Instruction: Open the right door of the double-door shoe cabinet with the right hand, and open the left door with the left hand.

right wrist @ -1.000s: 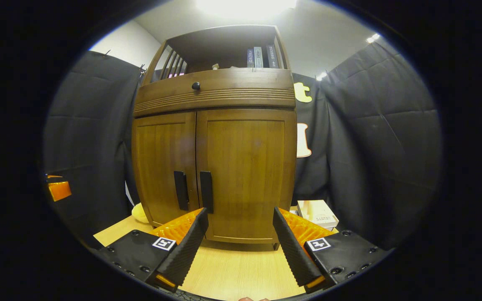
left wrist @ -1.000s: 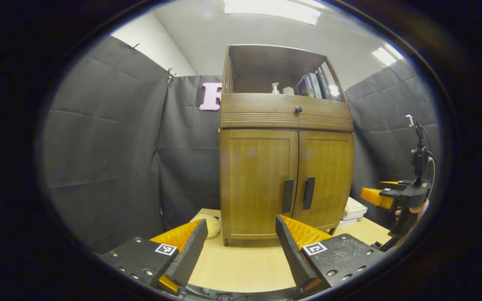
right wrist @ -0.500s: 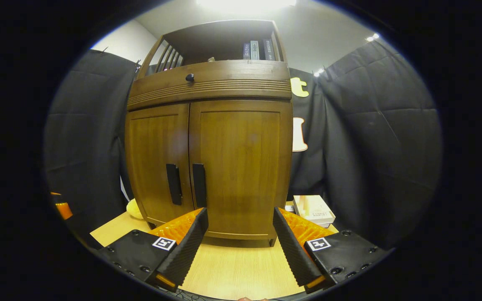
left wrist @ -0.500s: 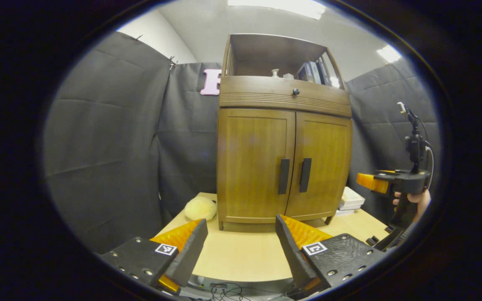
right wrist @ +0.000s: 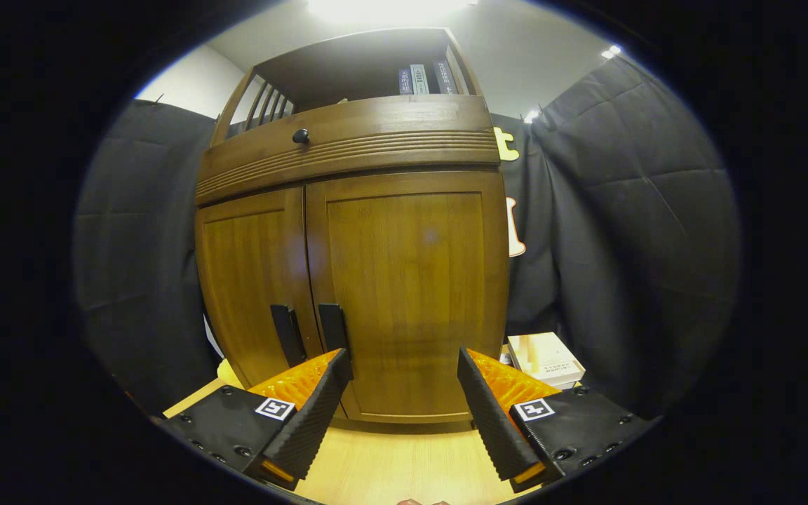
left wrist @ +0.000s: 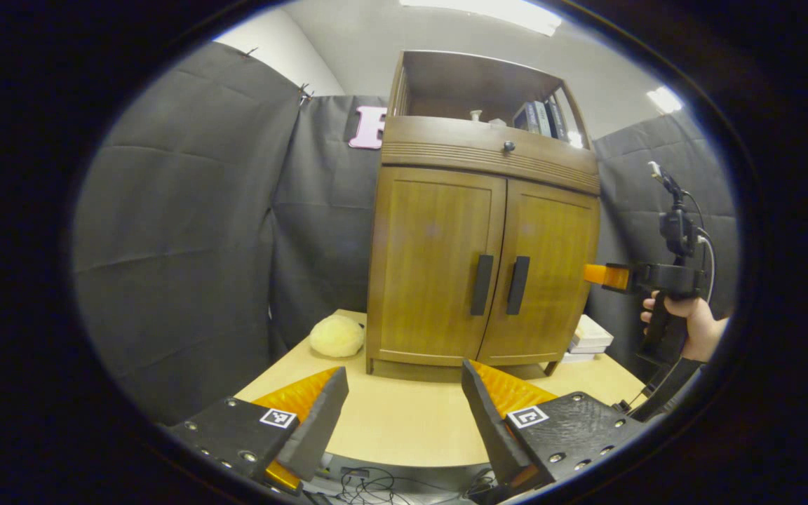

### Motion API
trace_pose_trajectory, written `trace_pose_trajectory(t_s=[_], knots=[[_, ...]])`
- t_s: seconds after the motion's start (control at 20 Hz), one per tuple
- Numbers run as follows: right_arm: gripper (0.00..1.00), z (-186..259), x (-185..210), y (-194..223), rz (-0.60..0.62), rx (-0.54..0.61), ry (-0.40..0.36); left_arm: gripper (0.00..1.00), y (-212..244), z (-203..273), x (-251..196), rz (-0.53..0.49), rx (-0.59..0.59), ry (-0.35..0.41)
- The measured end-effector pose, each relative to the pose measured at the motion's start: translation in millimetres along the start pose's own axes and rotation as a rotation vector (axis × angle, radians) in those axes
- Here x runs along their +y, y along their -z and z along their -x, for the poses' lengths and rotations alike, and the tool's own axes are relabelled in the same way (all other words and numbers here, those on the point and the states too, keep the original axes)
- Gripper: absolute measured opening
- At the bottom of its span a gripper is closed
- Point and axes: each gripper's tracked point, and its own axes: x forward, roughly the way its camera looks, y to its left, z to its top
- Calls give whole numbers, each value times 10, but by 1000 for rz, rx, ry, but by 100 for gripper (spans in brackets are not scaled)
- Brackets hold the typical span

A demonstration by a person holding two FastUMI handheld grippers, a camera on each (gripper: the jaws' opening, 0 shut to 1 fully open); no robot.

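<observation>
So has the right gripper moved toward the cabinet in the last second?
Yes. In the left gripper view the right gripper now overlaps the edge of the right door, having started lower and clear of the cabinet.

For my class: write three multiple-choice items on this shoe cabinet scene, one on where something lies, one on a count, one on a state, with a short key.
1. Where does the pale round plush lie?
A. on the tabletop by the cabinet's left side
B. on the open top shelf
C. between the left gripper's fingers

2. How many dark vertical handles are on the two doors?
A. one
B. two
C. four

3. What state are the doors in?
A. both closed
B. right one swung open
C. both open

Key:
1 A, the plush rests on the tabletop next to the cabinet.
2 B, the left door handle and right door handle sit side by side at the centre seam.
3 A, the left door and right door lie flush; the left gripper and right gripper are open, apart from the handles.
</observation>
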Motion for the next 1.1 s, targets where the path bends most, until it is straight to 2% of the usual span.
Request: trace_pose_trajectory(t_s=[0.55,0.7,0.8,0.85,0.9,0.95,1.1], knots=[[94,-718,509,-48,4,8,-88,91,84,-30,-5,11,5,-50],[94,-895,618,34,0,35,-119,91,99,-56,24,14,14,-84],[94,-1015,681,118,-5,62,-136,91,3,-96,33,29,-30,-99],[98,-1063,701,158,-3,74,-140,91,-32,-140,53,38,-44,-109],[94,-1118,730,185,1,81,-145,91,-53,-181,62,44,-51,-118],[96,-1136,739,211,6,86,-149,91,-47,-219,69,47,-48,-130],[94,-1290,803,287,16,105,-160,91,-10,-342,68,37,-28,-154]])
